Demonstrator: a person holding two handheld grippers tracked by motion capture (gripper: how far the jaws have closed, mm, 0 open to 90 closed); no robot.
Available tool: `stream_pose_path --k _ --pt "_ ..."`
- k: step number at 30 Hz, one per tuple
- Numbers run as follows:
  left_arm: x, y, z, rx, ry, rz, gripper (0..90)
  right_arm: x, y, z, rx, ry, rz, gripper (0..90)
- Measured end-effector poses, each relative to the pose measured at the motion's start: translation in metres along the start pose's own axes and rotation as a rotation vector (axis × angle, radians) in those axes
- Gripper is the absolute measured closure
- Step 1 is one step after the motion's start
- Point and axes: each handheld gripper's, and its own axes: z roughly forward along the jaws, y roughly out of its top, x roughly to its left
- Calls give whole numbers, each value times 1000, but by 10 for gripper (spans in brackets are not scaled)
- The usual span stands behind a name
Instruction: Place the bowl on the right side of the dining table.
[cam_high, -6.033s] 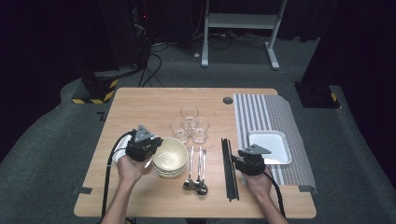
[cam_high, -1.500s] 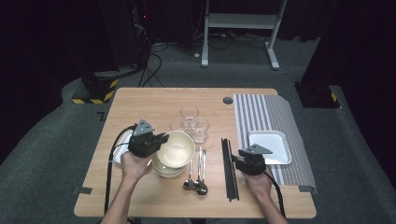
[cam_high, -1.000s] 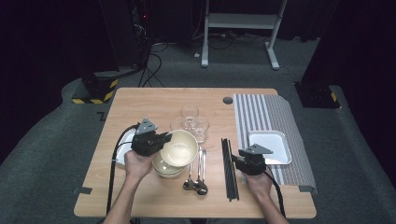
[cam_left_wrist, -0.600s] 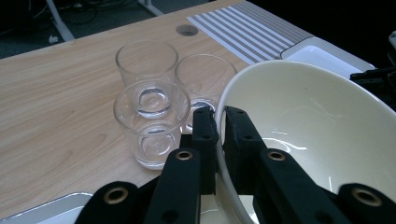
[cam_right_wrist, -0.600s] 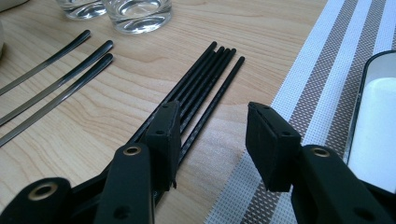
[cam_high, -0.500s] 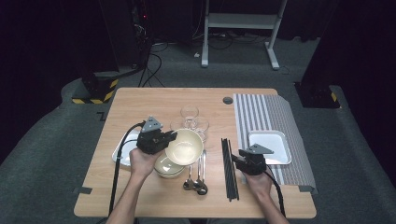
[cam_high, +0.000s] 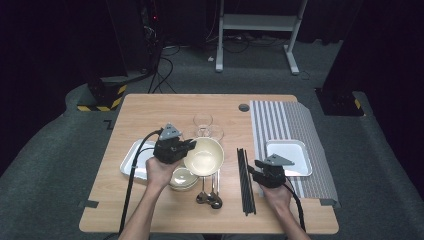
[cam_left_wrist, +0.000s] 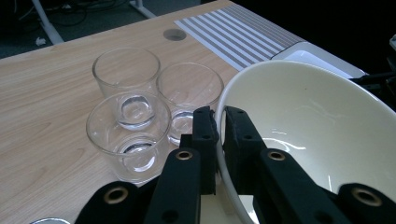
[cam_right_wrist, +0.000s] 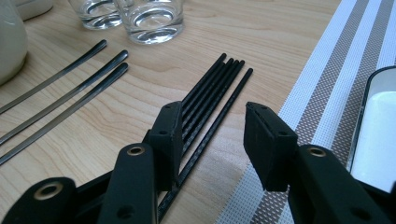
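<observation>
My left gripper (cam_high: 189, 145) is shut on the rim of a cream bowl (cam_high: 203, 156), which hangs tilted above the table. In the left gripper view the jaws (cam_left_wrist: 220, 116) pinch the rim of the bowl (cam_left_wrist: 303, 135). Below it a stack of matching bowls (cam_high: 182, 178) stands on the wood. My right gripper (cam_high: 252, 170) hovers low over several black chopsticks (cam_high: 244, 180). Its jaws (cam_right_wrist: 212, 126) have just been closing a little but stand apart, with a chopstick (cam_right_wrist: 215, 84) lying on the table under the gap, untouched by the pads.
Three clear glasses (cam_high: 205, 123) (cam_left_wrist: 130, 93) stand just beyond the held bowl. Spoons (cam_high: 210, 192) (cam_right_wrist: 70, 98) lie between the bowls and the chopsticks. A white tray (cam_high: 131, 159) lies at the left; another (cam_high: 289, 156) sits on a striped mat (cam_high: 280, 120) at the right.
My left gripper has lifted the top bowl off the stack and carried it right and away from me, tilting it. The right hand has kept still.
</observation>
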Motion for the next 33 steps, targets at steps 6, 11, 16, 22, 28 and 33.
stream_pose_path --k 6,11,16,22,28,33 --pt "-1 1 5 -3 -5 -10 834 0 3 -4 -10 -2 -5 573" --pt "-4 1 9 2 -4 -4 834 0 5 -7 -18 5 3 574" --pt "-6 2 14 5 -6 -1 834 -3 7 -11 -28 21 13 585" --pt "-8 3 19 7 -8 -2 834 -5 15 -16 -32 61 10 591" --pt "-10 3 22 10 -4 -2 834 -4 21 -19 -34 79 -5 600" --pt "-11 4 23 8 -7 -1 835 -2 28 -22 -36 93 -9 606"
